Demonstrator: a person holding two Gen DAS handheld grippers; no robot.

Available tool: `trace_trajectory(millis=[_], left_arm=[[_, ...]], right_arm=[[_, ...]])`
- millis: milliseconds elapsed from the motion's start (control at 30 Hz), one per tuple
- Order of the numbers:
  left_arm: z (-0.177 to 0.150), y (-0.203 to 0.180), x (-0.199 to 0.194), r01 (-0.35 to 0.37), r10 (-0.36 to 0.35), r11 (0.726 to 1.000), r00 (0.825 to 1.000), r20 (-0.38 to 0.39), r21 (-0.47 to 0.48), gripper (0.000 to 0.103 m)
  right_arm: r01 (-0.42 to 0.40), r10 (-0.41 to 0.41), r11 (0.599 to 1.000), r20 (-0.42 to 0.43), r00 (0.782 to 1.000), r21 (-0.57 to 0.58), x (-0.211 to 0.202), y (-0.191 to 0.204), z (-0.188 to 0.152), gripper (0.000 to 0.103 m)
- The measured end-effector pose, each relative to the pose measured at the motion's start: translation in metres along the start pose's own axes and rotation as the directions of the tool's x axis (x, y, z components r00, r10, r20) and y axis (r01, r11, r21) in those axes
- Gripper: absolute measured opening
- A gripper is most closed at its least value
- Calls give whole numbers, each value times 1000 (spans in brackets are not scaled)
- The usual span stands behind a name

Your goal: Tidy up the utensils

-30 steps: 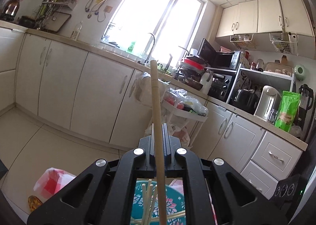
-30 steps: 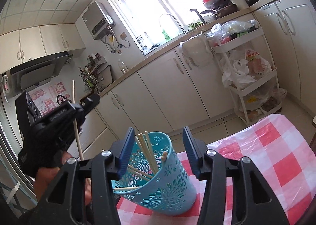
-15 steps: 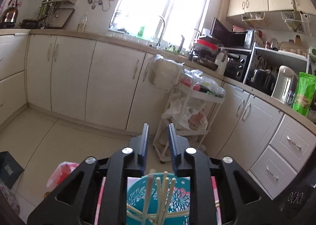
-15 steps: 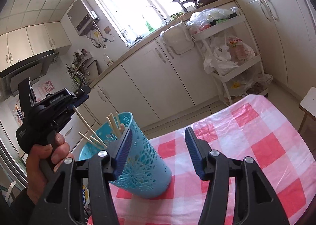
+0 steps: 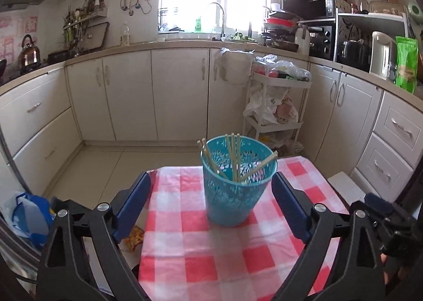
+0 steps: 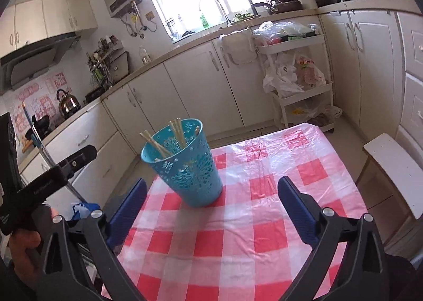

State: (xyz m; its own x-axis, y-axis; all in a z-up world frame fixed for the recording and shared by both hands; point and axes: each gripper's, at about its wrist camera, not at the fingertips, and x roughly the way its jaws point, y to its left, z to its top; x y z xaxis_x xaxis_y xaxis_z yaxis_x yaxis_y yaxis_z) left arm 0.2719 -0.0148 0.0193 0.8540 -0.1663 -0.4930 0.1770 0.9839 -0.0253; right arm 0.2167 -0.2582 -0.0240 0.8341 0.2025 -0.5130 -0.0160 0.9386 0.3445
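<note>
The blue cup (image 5: 236, 184) stands upright on the table (image 5: 211, 256), which has a red and white checked cover, near its far edge. Several chopsticks (image 5: 232, 155) stand inside the cup; they lean against the rim at different angles and their tips rise a little above it.

The left tongs (image 5: 211, 205) are opening and stand wide apart with nothing between the pads; the cup is in front of them, not touched. The right tongs (image 6: 212, 208) are opening too, also wide and empty, and the cup is beyond their left finger.

I think the chopsticks are light, thin and stiff, and rather smooth, so they could slip or turn in a loose grip. It is better to take one near the upper end, above the rim. The cup looks like thin plastic with cut holes; it is light and could tip over easily if a chopstick pushes its rim.
</note>
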Motion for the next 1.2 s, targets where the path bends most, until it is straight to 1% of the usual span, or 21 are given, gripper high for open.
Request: trace_trajectory(millis=[100, 233, 300, 333, 500, 533, 567, 633, 700, 767, 933, 1033, 1133, 1200], left_arm=[[-23, 2, -42, -48, 47, 998, 998, -32, -29, 95], [-52, 6, -85, -109, 102, 991, 992, -78, -83, 95], [-65, 5, -104, -163, 153, 982, 982, -110, -98, 95], [-70, 5, -110, -175, 163, 980, 979, -123, -96, 95], [-89, -5, -146, -186, 173, 980, 971, -168, -68, 95], [-91, -7, -152, -175, 161, 982, 972, -172, -69, 95], [-94, -8, -162, -147, 133, 987, 975, -177, -67, 95], [-93, -12, -172, -111, 99, 992, 978, -186, -58, 95], [-97, -15, -182, -100, 89, 994, 979, -183, -47, 95], [-100, -17, -191, -108, 99, 993, 980, -171, -44, 95], [-113, -16, -207, -143, 134, 989, 979, -152, -46, 95], [-115, -13, -209, -166, 154, 984, 975, -163, -60, 95], [-116, -7, -212, -173, 159, 982, 974, -159, -81, 95], [-116, -7, -215, -175, 161, 981, 975, -151, -83, 95]], right_arm=[[45, -48, 997, -54, 997, -65, -31, 22, -13, 96], [75, -86, 993, -116, 990, -96, -58, 39, -31, 96], [90, -103, 991, -141, 985, -99, -70, 45, -41, 96], [100, -114, 990, -149, 982, -101, -76, 47, -45, 96], [123, -151, 980, -187, 971, -154, -104, 58, -73, 96], [129, -157, 980, -193, 968, -149, -111, 58, -79, 96], [135, -160, 981, -195, 968, -137, -117, 57, -85, 96], [150, -169, 982, -183, 968, -112, -133, 57, -97, 96], [161, -175, 982, -155, 972, -99, -149, 59, -109, 96], [142, -153, 986, -137, 979, -88, -162, 63, -119, 96], [84, -92, 994, -115, 989, -72, -180, 70, -129, 96], [64, -71, 996, -106, 992, -68, -188, 75, -133, 96], [45, -50, 996, -63, 997, -82, -198, 82, -133, 96], [14, -18, 996, -39, 999, -93, -205, 86, -133, 96]])
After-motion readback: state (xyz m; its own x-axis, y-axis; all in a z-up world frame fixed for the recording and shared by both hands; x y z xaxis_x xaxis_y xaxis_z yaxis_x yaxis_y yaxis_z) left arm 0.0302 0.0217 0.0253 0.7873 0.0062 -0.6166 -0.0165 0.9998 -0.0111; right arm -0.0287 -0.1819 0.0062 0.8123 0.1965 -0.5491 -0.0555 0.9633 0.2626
